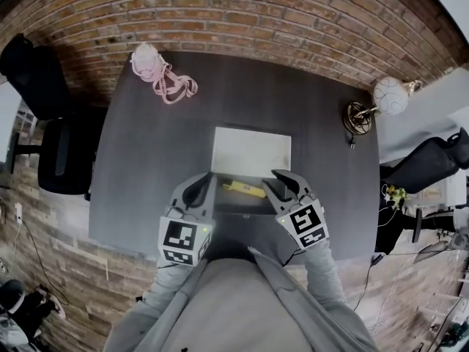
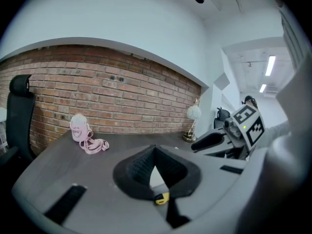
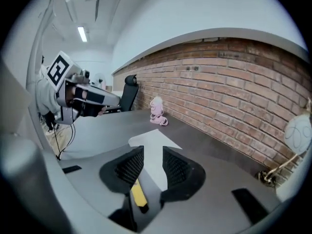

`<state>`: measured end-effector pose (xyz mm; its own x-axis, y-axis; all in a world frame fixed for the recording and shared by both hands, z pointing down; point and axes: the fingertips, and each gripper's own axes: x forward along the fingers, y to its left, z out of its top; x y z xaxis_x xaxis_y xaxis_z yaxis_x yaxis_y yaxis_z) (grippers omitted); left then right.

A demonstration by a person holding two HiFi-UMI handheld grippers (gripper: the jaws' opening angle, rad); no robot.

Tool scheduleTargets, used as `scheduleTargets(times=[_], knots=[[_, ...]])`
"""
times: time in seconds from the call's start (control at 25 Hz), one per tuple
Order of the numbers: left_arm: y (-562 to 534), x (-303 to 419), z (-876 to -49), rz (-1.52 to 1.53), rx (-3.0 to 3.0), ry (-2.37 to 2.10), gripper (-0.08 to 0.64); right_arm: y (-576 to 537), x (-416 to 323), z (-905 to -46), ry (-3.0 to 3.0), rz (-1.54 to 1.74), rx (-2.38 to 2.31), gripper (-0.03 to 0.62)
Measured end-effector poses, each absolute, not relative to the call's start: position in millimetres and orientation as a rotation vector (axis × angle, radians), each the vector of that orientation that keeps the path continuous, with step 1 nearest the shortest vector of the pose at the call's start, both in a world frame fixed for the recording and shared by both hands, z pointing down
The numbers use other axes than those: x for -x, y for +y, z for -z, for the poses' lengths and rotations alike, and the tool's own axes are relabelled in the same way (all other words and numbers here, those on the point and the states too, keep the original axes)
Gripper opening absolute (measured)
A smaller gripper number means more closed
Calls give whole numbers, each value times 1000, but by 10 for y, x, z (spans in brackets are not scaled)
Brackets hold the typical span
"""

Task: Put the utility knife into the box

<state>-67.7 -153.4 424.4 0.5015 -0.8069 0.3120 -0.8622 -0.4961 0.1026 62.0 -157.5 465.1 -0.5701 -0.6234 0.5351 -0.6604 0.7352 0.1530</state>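
Observation:
The yellow utility knife (image 1: pixel 244 189) lies flat just in front of the box's white panel (image 1: pixel 251 151), in what looks like the box's grey lower part. My left gripper (image 1: pixel 199 186) hovers at the knife's left end, its fingertips meeting with nothing between them. My right gripper (image 1: pixel 285 182) hovers at the knife's right end, open by a narrow gap and empty. The left gripper view shows only a yellow bit of the knife (image 2: pixel 161 198) below the left gripper (image 2: pixel 155 152). In the right gripper view the knife (image 3: pixel 138 195) lies under the right gripper (image 3: pixel 152 156), with the white panel (image 3: pixel 153 144) beyond.
A pink bottle pouch with a strap (image 1: pixel 157 70) sits at the table's far left corner. At the far right stands a brass lamp with a white globe (image 1: pixel 379 101). A black chair (image 1: pixel 60 152) stands left of the dark table (image 1: pixel 146 160). A brick wall runs behind.

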Motion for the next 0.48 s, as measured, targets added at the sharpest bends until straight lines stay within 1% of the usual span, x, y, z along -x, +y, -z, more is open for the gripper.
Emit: scheduleTargets(times=[0.16,0.48], knots=[[-1514,667,-4196,-331,-2514,-1423,18,-1567,-737,-4393,-2437,-136,-1075,127],[-1444,602,-4086,-321,-2544,-1428,18,-1455,-988,-3928,-2572,-176,-1297,71]])
